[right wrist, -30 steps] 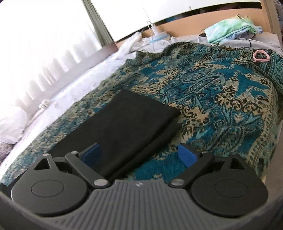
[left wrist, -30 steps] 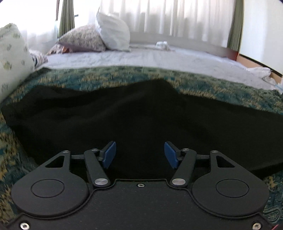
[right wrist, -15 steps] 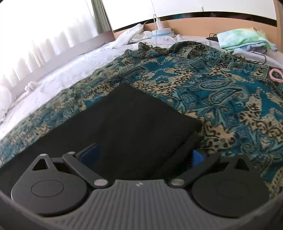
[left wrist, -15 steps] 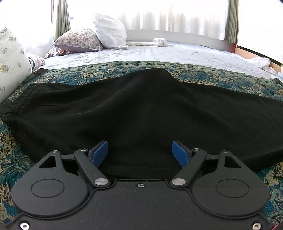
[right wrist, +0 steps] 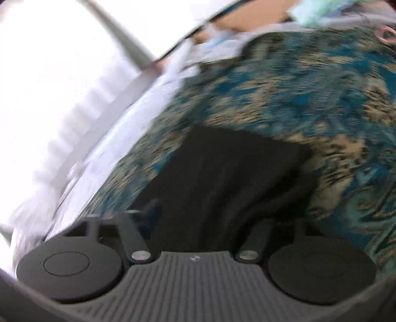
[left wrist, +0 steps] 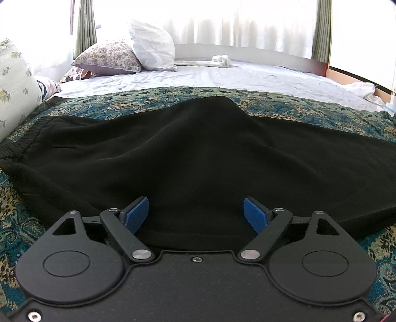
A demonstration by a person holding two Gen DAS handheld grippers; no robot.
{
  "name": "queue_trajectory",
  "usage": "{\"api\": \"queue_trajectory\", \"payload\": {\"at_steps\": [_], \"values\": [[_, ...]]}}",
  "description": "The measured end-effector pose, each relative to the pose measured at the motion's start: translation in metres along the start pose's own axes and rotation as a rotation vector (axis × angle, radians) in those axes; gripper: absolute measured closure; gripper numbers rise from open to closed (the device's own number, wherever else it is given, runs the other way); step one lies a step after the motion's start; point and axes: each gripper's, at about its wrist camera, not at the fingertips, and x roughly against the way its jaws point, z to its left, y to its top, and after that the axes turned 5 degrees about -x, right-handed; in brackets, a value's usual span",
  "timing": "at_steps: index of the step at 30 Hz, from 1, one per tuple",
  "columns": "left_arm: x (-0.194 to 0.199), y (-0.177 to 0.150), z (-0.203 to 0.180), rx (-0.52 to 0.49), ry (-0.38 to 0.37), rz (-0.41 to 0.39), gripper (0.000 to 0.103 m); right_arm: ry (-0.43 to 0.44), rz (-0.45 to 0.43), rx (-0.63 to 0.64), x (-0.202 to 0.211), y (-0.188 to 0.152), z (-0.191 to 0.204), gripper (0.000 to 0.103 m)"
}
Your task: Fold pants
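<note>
Black pants (left wrist: 198, 153) lie spread across a teal paisley blanket (left wrist: 309, 111) on a bed, with the waistband at the left. My left gripper (left wrist: 195, 214) rests at their near edge. Its jaws are opening, and the blue pads (left wrist: 135, 214) stand wide apart with cloth lying loose between them. In the blurred right wrist view, the leg end of the pants (right wrist: 222, 178) is bunched between the fingers of my right gripper (right wrist: 208, 223). Its jaws are closing on that cloth, which hides the right finger's pad.
Pillows (left wrist: 151, 48) sit at the head of the bed, with a flowered cushion (left wrist: 14, 86) at the left edge. White sheet (left wrist: 247, 76) lies beyond the blanket, under bright curtains. A pink ring (right wrist: 386, 33) and folded cloth (right wrist: 319, 10) lie far right.
The left jaws have spread wider over the pants' edge. The right jaws went from wide apart to narrowed on the leg end, the gripper rolled, and the cloth there bunched up.
</note>
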Motion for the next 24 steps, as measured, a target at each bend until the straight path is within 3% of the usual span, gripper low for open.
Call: {"api": "queue_trajectory", "payload": {"at_steps": [1, 3, 4, 5, 8, 10, 14, 17, 19, 22, 24], "values": [[0.0, 0.0, 0.001, 0.003, -0.003, -0.002, 0.019, -0.019, 0.004, -0.059, -0.003, 0.005, -0.008, 0.075], [0.001, -0.001, 0.002, 0.011, -0.01, -0.008, 0.019, 0.011, 0.027, -0.195, -0.005, 0.013, -0.023, 0.078], [0.001, -0.002, 0.003, 0.017, -0.014, -0.011, 0.019, 0.011, 0.031, -0.219, -0.004, 0.015, -0.023, 0.094], [0.001, -0.002, 0.004, 0.022, -0.018, -0.014, 0.019, -0.001, 0.03, -0.209, -0.002, 0.016, -0.017, 0.094], [0.002, -0.004, 0.007, 0.032, -0.026, -0.025, 0.019, -0.085, -0.02, 0.017, 0.008, 0.007, 0.033, 0.097], [0.002, -0.005, 0.007, 0.033, -0.027, -0.03, 0.019, -0.071, -0.038, 0.188, 0.014, -0.009, 0.08, 0.097], [0.002, -0.006, 0.009, 0.044, -0.036, -0.037, 0.019, 0.04, -0.007, 0.63, 0.024, -0.092, 0.194, 0.097], [0.003, -0.007, 0.014, 0.068, -0.056, -0.046, 0.019, 0.195, 0.128, 0.949, 0.03, -0.194, 0.251, 0.096], [0.004, -0.008, 0.016, 0.084, -0.068, -0.052, 0.018, 0.282, 0.243, 1.124, 0.033, -0.26, 0.265, 0.096], [0.005, -0.01, 0.022, 0.106, -0.086, -0.061, 0.018, 0.326, 0.358, 1.271, 0.038, -0.332, 0.26, 0.097], [0.005, -0.011, 0.023, 0.113, -0.094, -0.064, 0.017, 0.33, 0.296, 1.36, 0.051, -0.358, 0.254, 0.096]]}}
